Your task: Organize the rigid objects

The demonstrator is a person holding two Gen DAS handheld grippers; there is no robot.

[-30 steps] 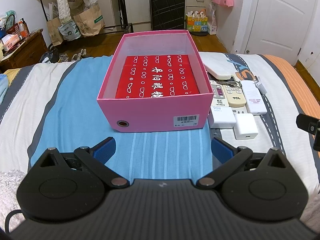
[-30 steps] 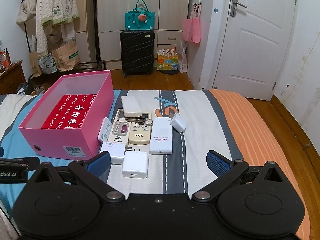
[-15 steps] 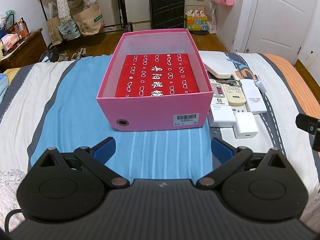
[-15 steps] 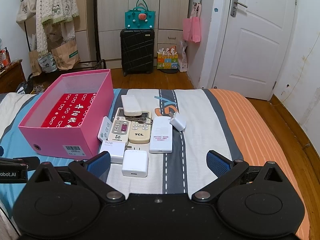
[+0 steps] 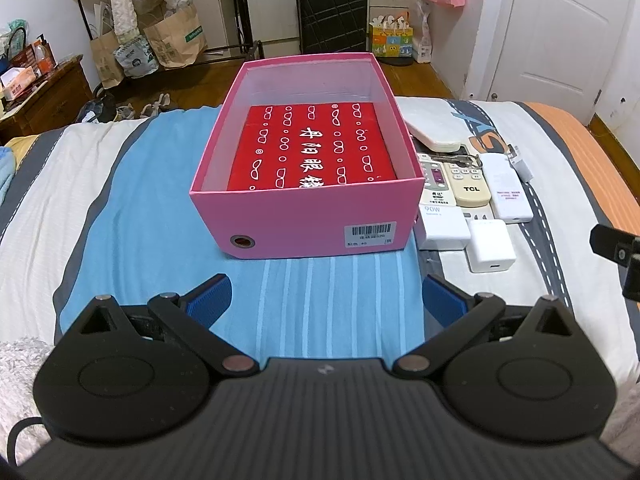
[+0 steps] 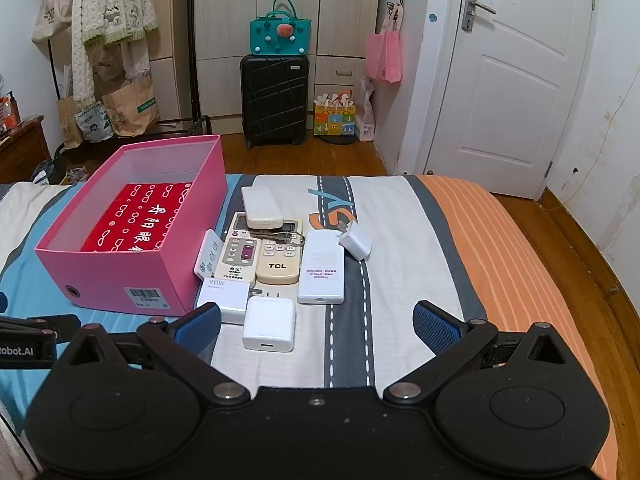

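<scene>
We hold both grippers over the bed, jaws spread wide, holding nothing — left gripper (image 5: 325, 296) faces the pink box (image 5: 304, 216); right gripper (image 6: 316, 328) faces the white chargers (image 6: 269, 323) and remotes (image 6: 278, 266) just right of it.

Even indoor light — sharp, fisheye-bent edges
</scene>
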